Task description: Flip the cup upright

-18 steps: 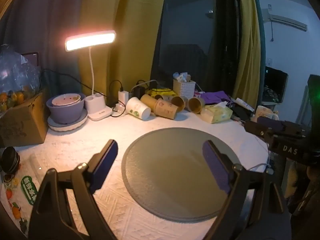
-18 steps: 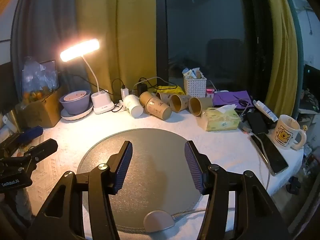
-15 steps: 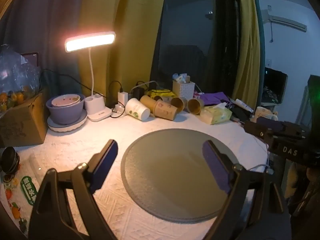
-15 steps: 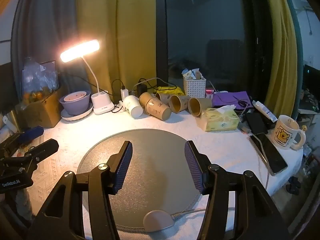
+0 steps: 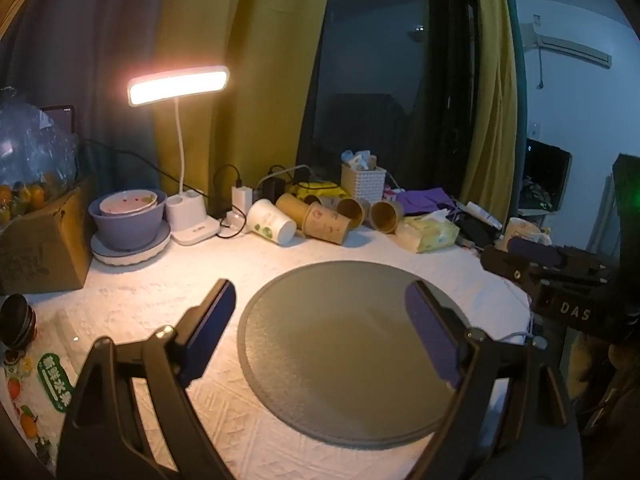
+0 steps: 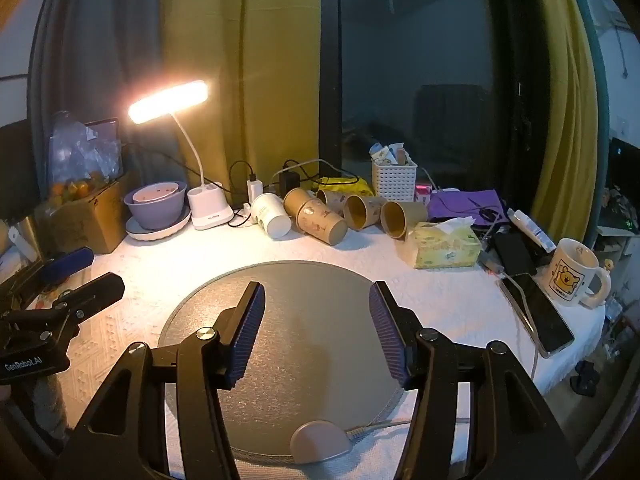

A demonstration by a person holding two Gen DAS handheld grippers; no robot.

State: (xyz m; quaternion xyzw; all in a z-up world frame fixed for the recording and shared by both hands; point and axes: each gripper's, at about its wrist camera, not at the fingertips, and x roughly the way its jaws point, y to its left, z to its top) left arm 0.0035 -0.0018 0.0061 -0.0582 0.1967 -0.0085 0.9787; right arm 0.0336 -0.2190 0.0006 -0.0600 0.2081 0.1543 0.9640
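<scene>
Several paper cups lie on their sides at the back of the table: a white cup (image 5: pixel 271 222) (image 6: pixel 270 216) at the left, then brown cups (image 5: pixel 326 223) (image 6: pixel 320 220) to its right. My left gripper (image 5: pixel 320 332) is open and empty above the round grey mat (image 5: pixel 340 312), well short of the cups. My right gripper (image 6: pixel 316 328) is open and empty over the same mat (image 6: pixel 288 280). Each gripper shows at the edge of the other's view: the right one (image 5: pixel 544 264) and the left one (image 6: pixel 76 276).
A lit desk lamp (image 6: pixel 208 208), purple bowl on a plate (image 6: pixel 156 208), cardboard box (image 6: pixel 84 220), white basket (image 6: pixel 394 180), tissue pack (image 6: pixel 444 244), phone (image 6: pixel 536 308) and mug (image 6: pixel 572 276) ring the mat. A small pink disc (image 6: pixel 320 440) sits at its front edge.
Both grippers stay open; the views have shifted only slightly, with the left one drifting a little.
</scene>
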